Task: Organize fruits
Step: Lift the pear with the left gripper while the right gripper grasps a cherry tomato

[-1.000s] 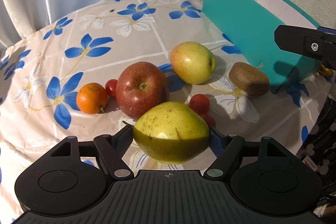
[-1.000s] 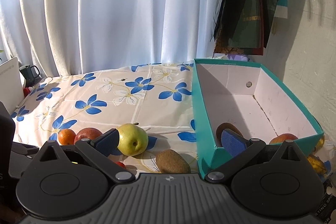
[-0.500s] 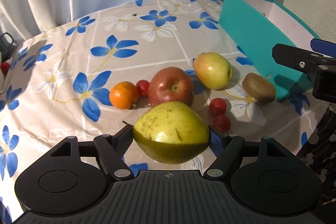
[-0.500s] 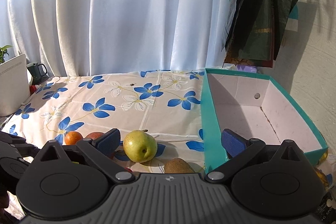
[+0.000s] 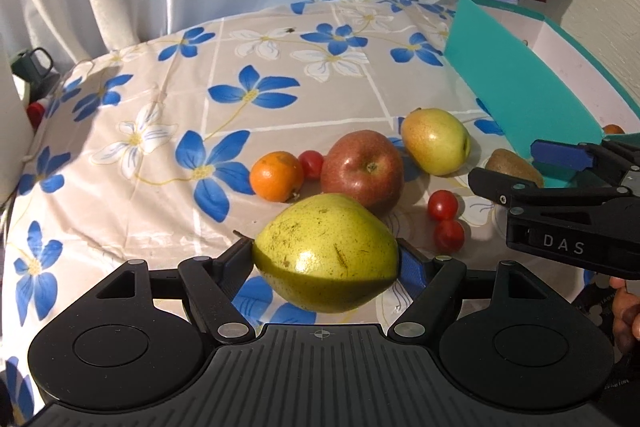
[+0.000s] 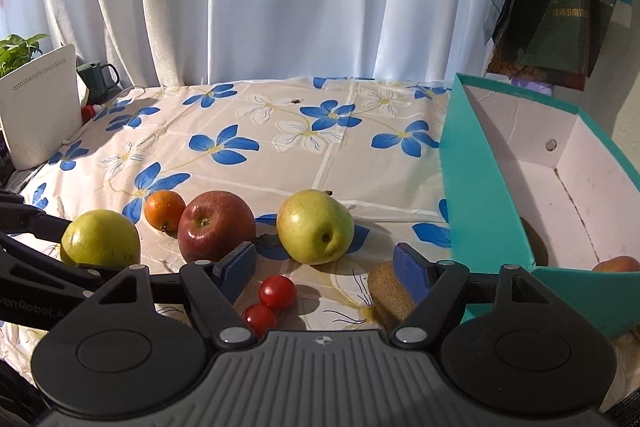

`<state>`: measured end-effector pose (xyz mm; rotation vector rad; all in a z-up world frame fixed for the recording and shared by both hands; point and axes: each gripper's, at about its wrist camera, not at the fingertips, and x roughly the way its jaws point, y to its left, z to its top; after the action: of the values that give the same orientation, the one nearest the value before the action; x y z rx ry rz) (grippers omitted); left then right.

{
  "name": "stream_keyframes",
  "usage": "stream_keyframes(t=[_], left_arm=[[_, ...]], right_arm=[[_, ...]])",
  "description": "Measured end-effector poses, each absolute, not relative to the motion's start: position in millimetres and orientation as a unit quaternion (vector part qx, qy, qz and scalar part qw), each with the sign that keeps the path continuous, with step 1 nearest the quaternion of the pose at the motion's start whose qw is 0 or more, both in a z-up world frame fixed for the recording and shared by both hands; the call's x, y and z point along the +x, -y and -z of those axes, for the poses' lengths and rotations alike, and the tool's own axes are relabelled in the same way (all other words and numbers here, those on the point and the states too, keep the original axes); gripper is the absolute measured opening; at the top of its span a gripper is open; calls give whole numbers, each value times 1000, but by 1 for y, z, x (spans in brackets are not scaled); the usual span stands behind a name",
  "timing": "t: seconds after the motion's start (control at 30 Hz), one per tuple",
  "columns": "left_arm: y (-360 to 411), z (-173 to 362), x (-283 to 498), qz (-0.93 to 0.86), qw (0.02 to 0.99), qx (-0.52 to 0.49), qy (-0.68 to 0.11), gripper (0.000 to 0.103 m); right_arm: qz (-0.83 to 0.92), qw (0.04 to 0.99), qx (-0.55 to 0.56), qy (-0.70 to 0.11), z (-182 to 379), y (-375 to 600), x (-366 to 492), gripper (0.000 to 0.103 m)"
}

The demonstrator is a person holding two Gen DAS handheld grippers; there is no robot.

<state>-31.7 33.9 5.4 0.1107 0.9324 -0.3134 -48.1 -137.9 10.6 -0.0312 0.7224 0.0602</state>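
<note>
Left tongs (image 5: 326, 261): pinching green pear (image 5: 326, 251), lifted above the worktop's (image 6: 280, 163) near edge. Right tongs (image 6: 324, 265): jaws just closing, still apart, nothing gripped; kiwi (image 6: 390, 287) beside right pad. Behind: cherry tomatoes (image 6: 276, 291), red apple (image 6: 216, 225), yellow pear (image 6: 314, 225), orange (image 6: 165, 209). Right edge: teal box (image 6: 480, 187).

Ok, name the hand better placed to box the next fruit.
Left. The left gripper already clamps the green pear; the right gripper, jaws just closing, holds nothing beside the teal box.
</note>
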Motion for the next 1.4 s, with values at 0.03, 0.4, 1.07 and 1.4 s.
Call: stream_keyframes(t=[0.03, 0.4, 1.07, 1.4], left_arm=[[-35, -6, -32, 149, 881, 52, -447, 80], [-41, -7, -33, 138, 882, 47, -449, 80], [-37, -14, -27, 148, 885, 54, -439, 80], [0, -44, -12, 190, 892, 82, -402, 80]], right_arm=[[-31, 933, -13, -358, -8, 138, -47, 74], [-69, 912, -7, -405, 24, 122, -35, 57], [-66, 912, 28, -404, 26, 127, -25, 26], [-10, 949, 43, -312, -37, 158, -49, 26]])
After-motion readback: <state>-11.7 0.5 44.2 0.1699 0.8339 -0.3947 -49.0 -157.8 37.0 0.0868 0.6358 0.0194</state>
